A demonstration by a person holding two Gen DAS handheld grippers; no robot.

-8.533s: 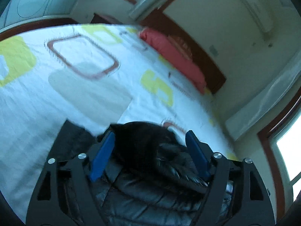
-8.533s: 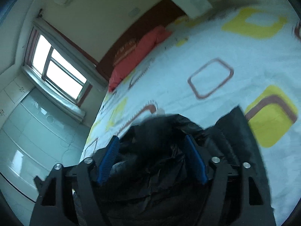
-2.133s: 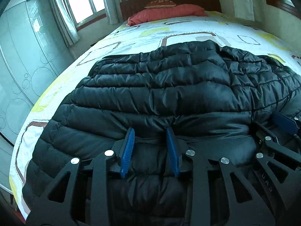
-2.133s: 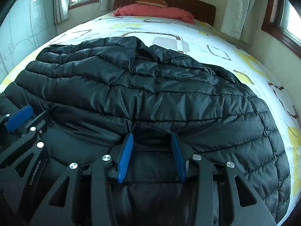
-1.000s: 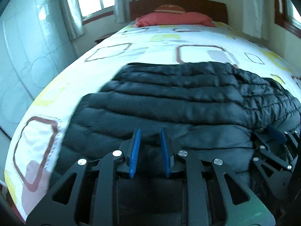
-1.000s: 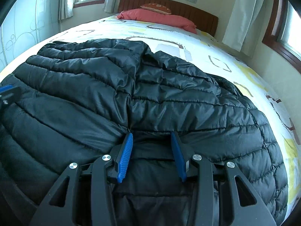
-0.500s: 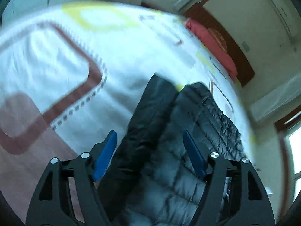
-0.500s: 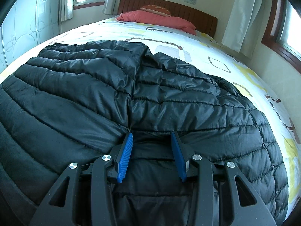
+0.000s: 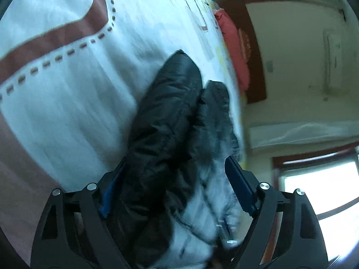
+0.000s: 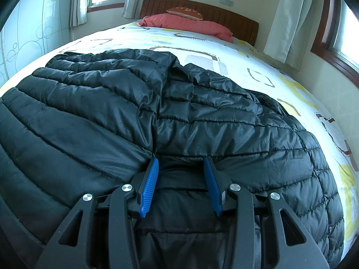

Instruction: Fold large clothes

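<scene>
The black quilted down jacket [image 10: 179,116] lies spread across the foot end of the bed, on the patterned bedsheet [image 10: 258,53]. The right gripper [image 10: 181,163] is clamped on a pinch of its near hem. The left gripper [image 9: 177,170] is at the jacket's side edge, where a padded sleeve [image 9: 166,112] lies along the body; its jaws have just been opening and now stand wide, the sleeve between them but not pressed. The blurred left view makes the layers hard to separate, so it might close on sleeve and body together and the fold would bunch. The slippery fabric may also slide out of the right pinch. Only the red pillow [image 10: 186,23] and wooden headboard [image 10: 224,15] lie beyond, well clear.
</scene>
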